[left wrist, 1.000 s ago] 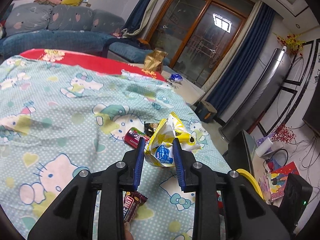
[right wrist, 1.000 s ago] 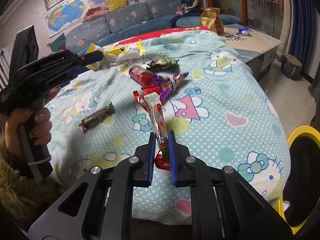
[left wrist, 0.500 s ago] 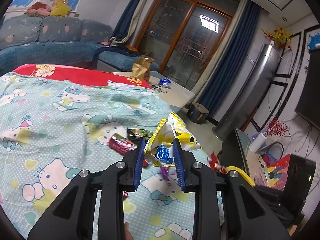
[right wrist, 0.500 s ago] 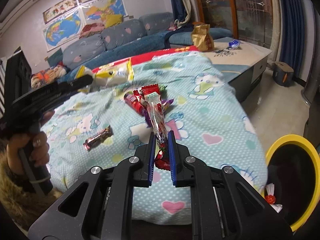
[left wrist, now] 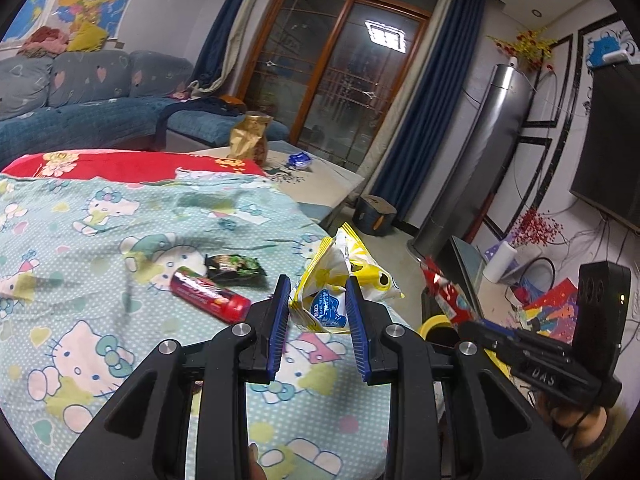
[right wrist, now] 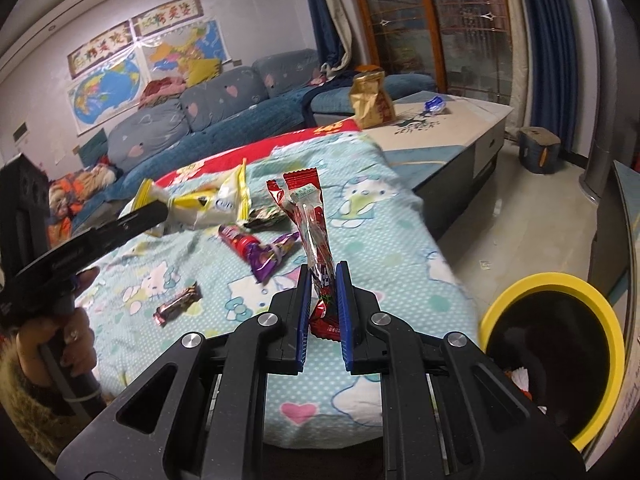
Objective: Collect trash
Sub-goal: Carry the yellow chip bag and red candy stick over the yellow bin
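carrying two wrappers at once now, so i'm watching both grips. my left gripper (left wrist: 316, 312) is clamped on the yellow snack bag (left wrist: 340, 284), which sits crumpled between the blue pads (left wrist: 280, 316) and clear of the bed (left wrist: 80, 240). my right gripper (right wrist: 323, 304) is clenched on the long red wrapper (right wrist: 314, 240), pinched low at its tail with most of it standing up loose above the jaws.

the yellow bin (right wrist: 560, 284) waits on the floor just off the bed's corner, to the right in the right wrist view. my call: bring the red wrapper over the rim first, tip the gripper down so the floppy top hangs inside, then let go. the bag follows, and it needs to be well over the opening since it's light and may drift. more is left on the bed: a red tube (left wrist: 208, 294), a dark packet (left wrist: 234, 266), a purple wrapper (right wrist: 268, 258), a brown bar (right wrist: 176, 304).
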### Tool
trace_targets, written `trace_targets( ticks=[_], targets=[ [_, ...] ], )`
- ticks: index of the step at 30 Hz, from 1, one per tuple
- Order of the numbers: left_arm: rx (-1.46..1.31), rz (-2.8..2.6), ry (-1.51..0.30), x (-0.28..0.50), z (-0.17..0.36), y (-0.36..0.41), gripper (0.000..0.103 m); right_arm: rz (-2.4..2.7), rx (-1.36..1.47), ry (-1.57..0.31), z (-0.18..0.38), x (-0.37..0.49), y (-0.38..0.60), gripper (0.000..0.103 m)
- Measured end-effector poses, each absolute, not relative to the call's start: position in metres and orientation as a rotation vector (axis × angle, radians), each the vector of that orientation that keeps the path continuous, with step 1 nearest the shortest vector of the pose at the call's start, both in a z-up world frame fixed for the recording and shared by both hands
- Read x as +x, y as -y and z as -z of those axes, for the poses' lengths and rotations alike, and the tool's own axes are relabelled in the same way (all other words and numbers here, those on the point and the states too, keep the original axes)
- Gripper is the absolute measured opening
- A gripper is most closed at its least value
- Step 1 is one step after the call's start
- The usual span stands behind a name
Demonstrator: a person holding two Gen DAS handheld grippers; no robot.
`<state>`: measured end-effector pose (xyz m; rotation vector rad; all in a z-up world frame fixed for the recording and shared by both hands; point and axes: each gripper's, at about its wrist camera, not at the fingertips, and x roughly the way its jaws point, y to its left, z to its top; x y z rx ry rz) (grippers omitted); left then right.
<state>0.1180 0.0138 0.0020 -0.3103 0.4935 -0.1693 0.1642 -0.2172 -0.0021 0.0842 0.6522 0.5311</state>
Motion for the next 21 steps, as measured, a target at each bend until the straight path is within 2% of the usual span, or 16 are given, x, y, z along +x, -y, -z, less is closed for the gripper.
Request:
trace_targets(
  ticks=[21],
  targets=[
    [-0.211,0.291,-0.527,0.123,0.001,0.05,0.027,-0.388,0.173,-0.609,-0.003,0.169,0.279,0.009]
  ],
)
